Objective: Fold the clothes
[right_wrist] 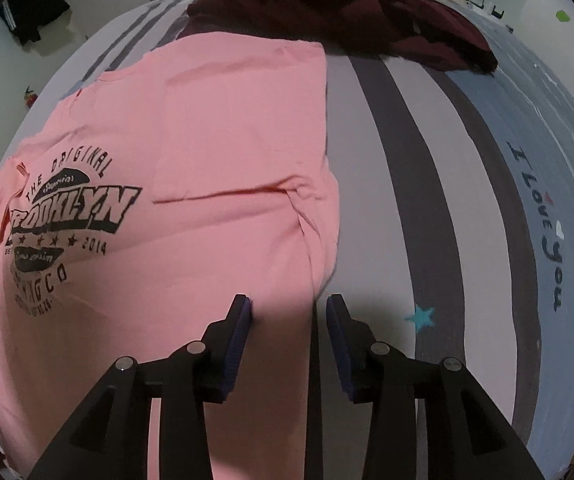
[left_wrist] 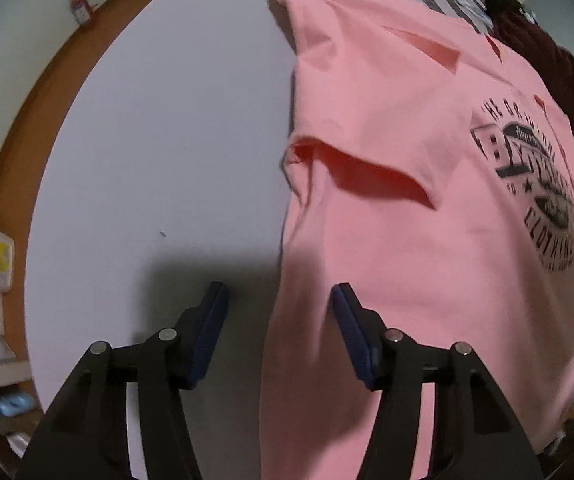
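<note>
Left wrist view: the left gripper point(left_wrist: 279, 296) points forward and down over the left edge of the pink printed cotton T-shirt point(left_wrist: 407, 208), jaws spread wide and holding nothing. The shirt lies flat, sleeves folded inward, on the pale striped bedsheet point(right_wrist: 427, 200) (a dark maroon garment point(right_wrist: 347, 4) is heaped beyond it). The right gripper point(right_wrist: 287, 308) straddles the shirt's right edge, jaws apart; contact with the fabric seems unlikely but is unclear.
</note>
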`<action>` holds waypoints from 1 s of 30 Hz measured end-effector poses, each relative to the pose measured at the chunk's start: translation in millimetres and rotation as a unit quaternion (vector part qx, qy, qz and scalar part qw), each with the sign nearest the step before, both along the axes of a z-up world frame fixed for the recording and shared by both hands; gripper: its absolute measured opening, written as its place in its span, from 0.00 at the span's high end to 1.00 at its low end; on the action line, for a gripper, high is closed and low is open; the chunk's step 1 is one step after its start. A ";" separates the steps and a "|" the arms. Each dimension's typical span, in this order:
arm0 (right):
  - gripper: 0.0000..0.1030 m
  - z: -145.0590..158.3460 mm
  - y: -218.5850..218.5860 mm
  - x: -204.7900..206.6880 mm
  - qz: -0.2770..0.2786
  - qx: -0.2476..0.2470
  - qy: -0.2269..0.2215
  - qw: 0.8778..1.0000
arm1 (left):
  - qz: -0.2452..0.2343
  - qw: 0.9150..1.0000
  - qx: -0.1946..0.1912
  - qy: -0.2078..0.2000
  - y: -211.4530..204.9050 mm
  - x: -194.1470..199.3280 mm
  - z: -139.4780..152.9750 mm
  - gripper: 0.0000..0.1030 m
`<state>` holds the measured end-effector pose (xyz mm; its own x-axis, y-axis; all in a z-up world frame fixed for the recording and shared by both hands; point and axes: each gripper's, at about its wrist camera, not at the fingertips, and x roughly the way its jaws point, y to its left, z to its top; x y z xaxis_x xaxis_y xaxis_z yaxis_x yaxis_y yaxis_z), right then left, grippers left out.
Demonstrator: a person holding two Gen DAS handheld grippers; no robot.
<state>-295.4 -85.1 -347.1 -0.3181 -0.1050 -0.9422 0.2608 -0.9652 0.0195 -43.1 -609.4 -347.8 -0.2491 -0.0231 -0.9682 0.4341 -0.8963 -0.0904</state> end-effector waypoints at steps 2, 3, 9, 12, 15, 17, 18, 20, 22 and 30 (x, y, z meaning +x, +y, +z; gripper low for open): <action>0.65 4.7 -1.5 -1.2 0.000 -0.001 0.006 1.000 | 0.026 0.999 -0.002 0.035 -5.2 -1.0 21.0 0.51; 0.65 9.5 -2.6 -3.1 0.000 -0.004 0.014 1.000 | 0.040 0.997 -0.015 0.059 -8.2 -3.5 35.7 0.51; 0.65 28.6 -17.8 -49.8 0.004 -0.017 0.065 0.998 | -0.017 0.992 -0.063 0.110 -35.9 -108.4 57.6 0.51; 0.65 30.9 -34.0 -83.0 0.012 -0.016 0.089 0.996 | -0.070 0.986 -0.068 0.134 -43.7 -177.1 57.4 0.51; 0.65 27.9 -49.9 -115.6 0.014 -0.016 0.101 0.995 | -0.105 0.983 -0.051 0.141 -32.2 -256.7 44.8 0.51; 0.65 25.3 -59.0 -135.1 0.012 -0.017 0.105 0.994 | -0.113 0.984 -0.042 0.131 -34.7 -300.1 26.9 0.51; 0.65 23.6 -62.1 -144.0 0.010 -0.018 0.105 0.994 | -0.117 0.985 -0.037 0.124 -33.6 -321.6 15.7 0.51; 0.65 20.0 -66.8 -159.3 0.006 -0.021 0.103 0.994 | -0.127 0.985 -0.028 0.109 -30.5 -364.0 -8.0 0.51; 0.65 16.3 -69.8 -169.2 0.004 -0.026 0.100 0.995 | -0.140 0.985 -0.035 0.094 -24.8 -362.1 -23.6 0.52; 0.65 -12.6 -64.9 -178.1 -0.003 -0.026 0.068 0.997 | -0.148 0.983 -0.055 0.098 -18.6 -370.1 -24.4 0.98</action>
